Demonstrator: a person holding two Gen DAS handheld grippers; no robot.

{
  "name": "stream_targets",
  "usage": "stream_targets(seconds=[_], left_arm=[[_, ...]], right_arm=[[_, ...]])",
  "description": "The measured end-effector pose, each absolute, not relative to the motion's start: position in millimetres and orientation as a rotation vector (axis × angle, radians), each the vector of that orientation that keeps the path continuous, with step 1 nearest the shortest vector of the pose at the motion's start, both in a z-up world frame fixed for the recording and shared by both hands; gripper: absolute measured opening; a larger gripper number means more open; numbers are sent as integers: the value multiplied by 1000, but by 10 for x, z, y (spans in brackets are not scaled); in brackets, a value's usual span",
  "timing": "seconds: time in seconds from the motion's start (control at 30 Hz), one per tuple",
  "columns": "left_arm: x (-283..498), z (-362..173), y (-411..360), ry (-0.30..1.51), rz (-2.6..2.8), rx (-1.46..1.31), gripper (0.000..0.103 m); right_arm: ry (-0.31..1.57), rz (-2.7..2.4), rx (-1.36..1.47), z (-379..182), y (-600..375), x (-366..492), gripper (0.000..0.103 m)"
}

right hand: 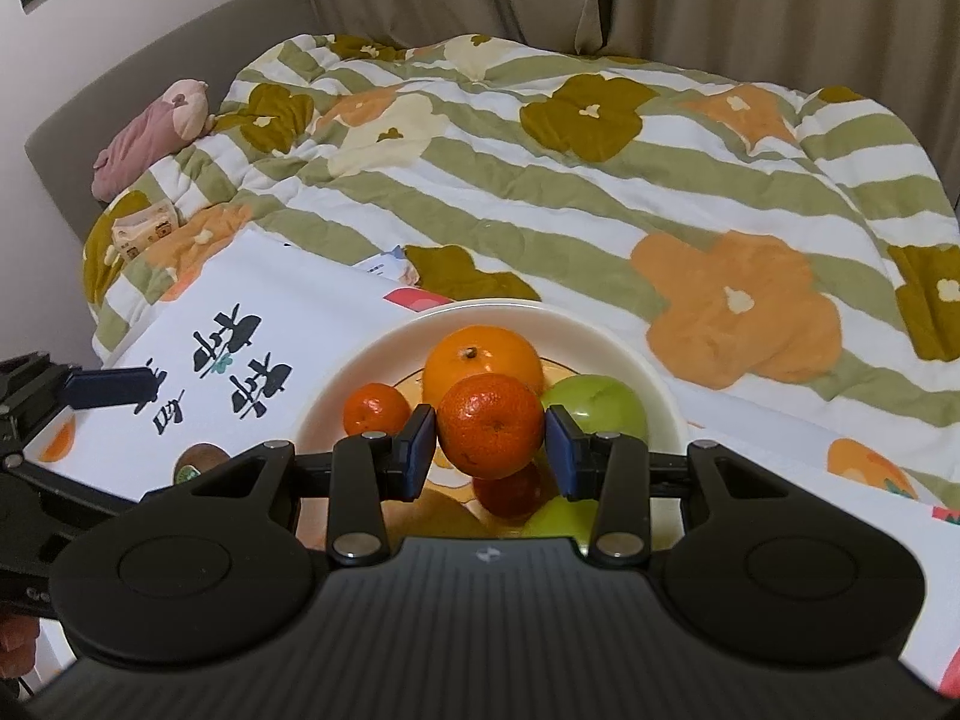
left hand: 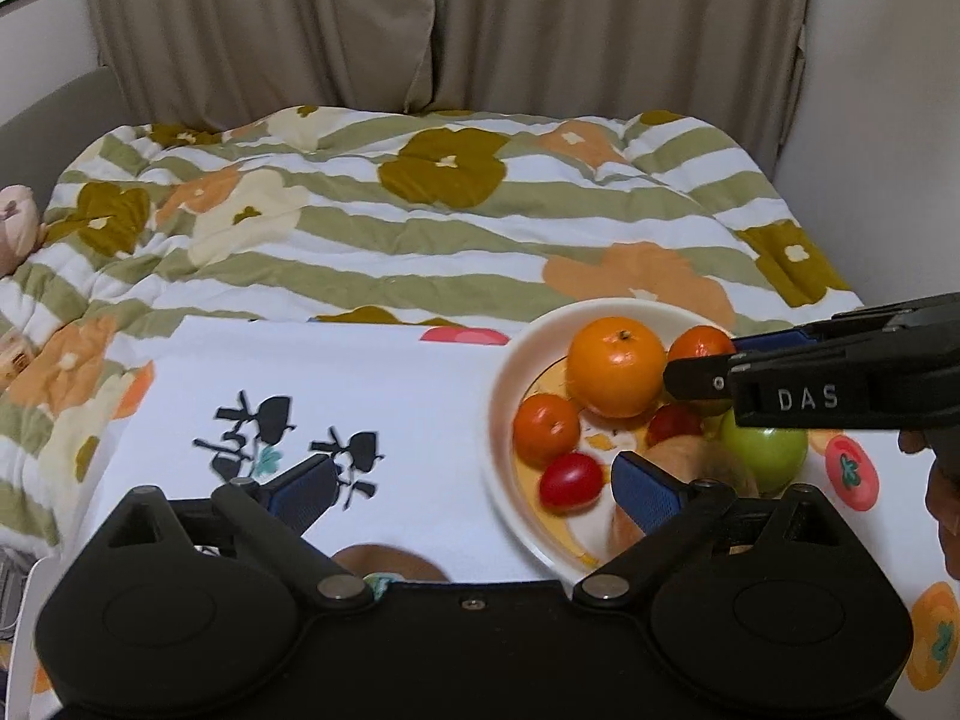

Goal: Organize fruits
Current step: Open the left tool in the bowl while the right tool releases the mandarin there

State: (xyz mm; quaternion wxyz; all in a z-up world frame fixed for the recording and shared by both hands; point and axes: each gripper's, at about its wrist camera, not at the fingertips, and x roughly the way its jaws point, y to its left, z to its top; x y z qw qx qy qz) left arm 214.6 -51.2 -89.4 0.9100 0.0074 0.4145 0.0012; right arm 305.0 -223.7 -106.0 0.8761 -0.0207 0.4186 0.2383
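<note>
1. Orange skin between blue pads: the right gripper (right hand: 489, 444) has a mandarin (right hand: 490, 425) between its two fingers, and from the right wrist view the pads look to sit against its two sides, so I judge it clamped on the fruit, raised just above the white bowl (right hand: 648, 372).

2. Risk one: that mandarin is round and smooth, and the pads catch only its widest line. A jolt or a slackened squeeze could let it roll out and knock the pile below.

3. Risk two: the pile is crowded. A big orange (left hand: 616, 366) sits at the far side, a green apple (left hand: 763, 456) on the right, a smaller mandarin (left hand: 546, 429) on the left and a red cherry tomato (left hand: 570, 479) at the near rim. A drop here could bounce the tomato over the edge onto the white printed cloth (left hand: 372, 384).

4. Risk three: the left gripper (left hand: 474, 483) hangs with jaws spread wide, holding nothing, its right pad over the bowl's near-left rim. A careless sweep could tip the bowl.

5. Pose: the right tool comes in from the right, roughly level; the left one points toward the far side, low over the cloth.

6. One kiwi (right hand: 201, 461) lies on the cloth outside the bowl, left of it.
</note>
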Motion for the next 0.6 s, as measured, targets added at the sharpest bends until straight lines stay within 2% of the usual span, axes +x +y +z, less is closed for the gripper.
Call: stream_targets(seconds=[0.5,0.6], left_arm=[[1919,-795,-357,828,51,29,100],[1874,-776,-350,820,52,30,100]], right_arm=[[848,550,-62,-1007,-1947,2976,56],[822,554,-80,-981,-1930,2930,81]])
